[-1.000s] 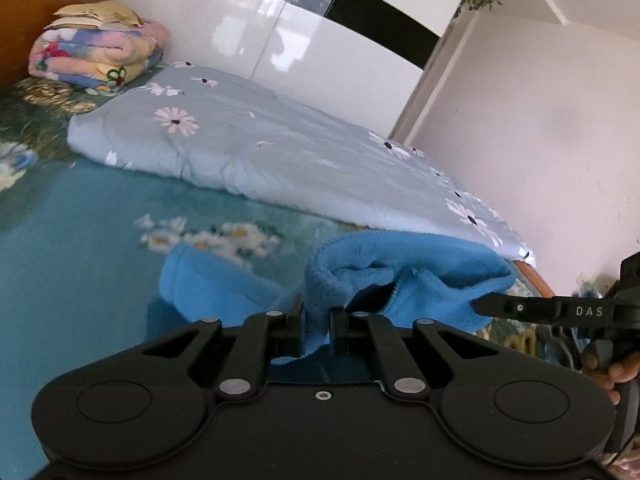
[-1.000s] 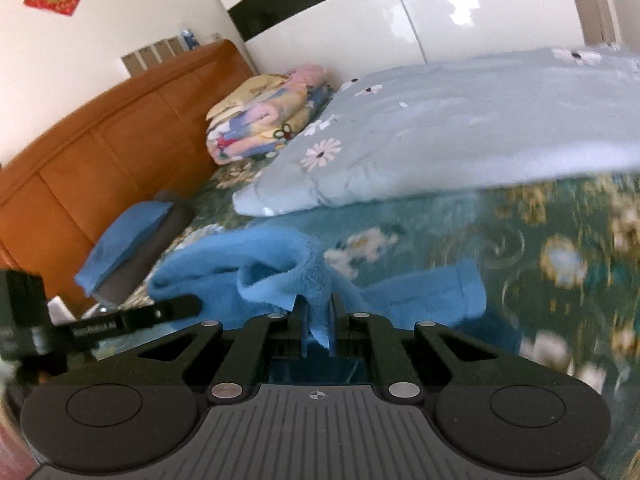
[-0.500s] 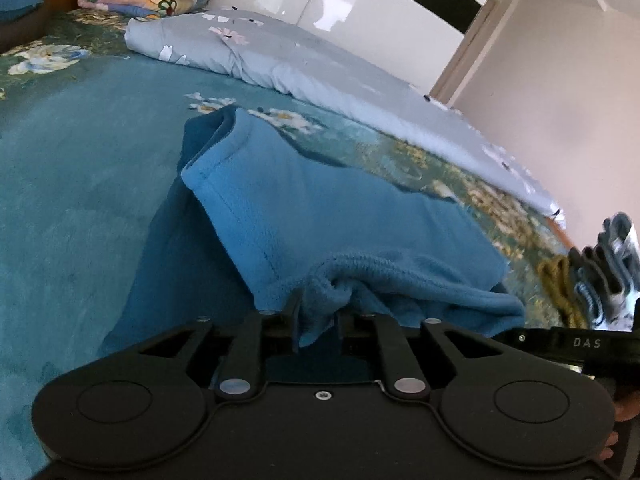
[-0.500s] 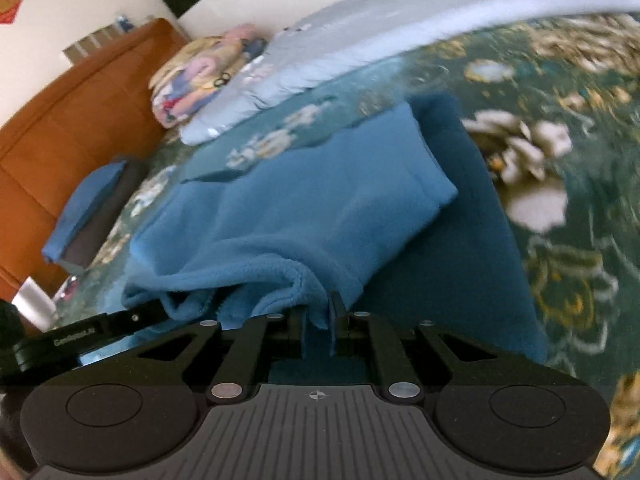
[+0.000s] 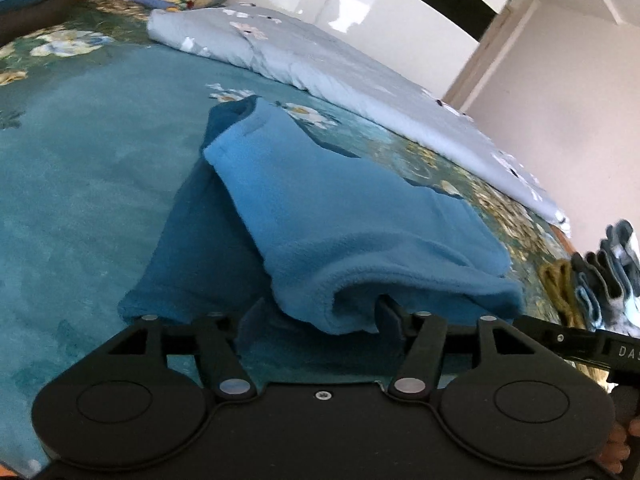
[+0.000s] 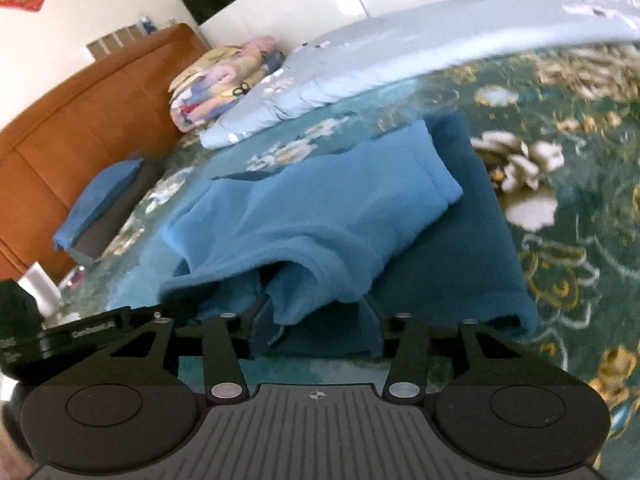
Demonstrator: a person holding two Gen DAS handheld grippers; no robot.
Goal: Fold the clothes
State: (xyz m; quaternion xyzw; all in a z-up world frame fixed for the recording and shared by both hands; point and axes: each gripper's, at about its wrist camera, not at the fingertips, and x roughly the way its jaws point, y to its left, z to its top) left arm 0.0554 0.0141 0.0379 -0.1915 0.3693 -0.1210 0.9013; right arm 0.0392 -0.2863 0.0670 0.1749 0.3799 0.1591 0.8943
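Both tongs (image 5: 320,312) (image 6: 316,312) gape around blue fleece (image 5: 340,216) stretching away lengthwise

Daylight filled the room, soft and fairly even, perhaps from a window out of view. The glossy wardrobe (image 5: 360,4) threw back white glare in both views. The fleece (image 5: 344,216) was bright on its top fold and darker beneath, with a shadow under the near edge. The black gripper bodies showed almost no detail. Fisheye bending curved the quilt (image 6: 400,52) and headboard (image 6: 80,120), and dark corners framed each picture. Motion blur softened the bedspread (image 6: 568,200) flowers on the right wrist view's edge.
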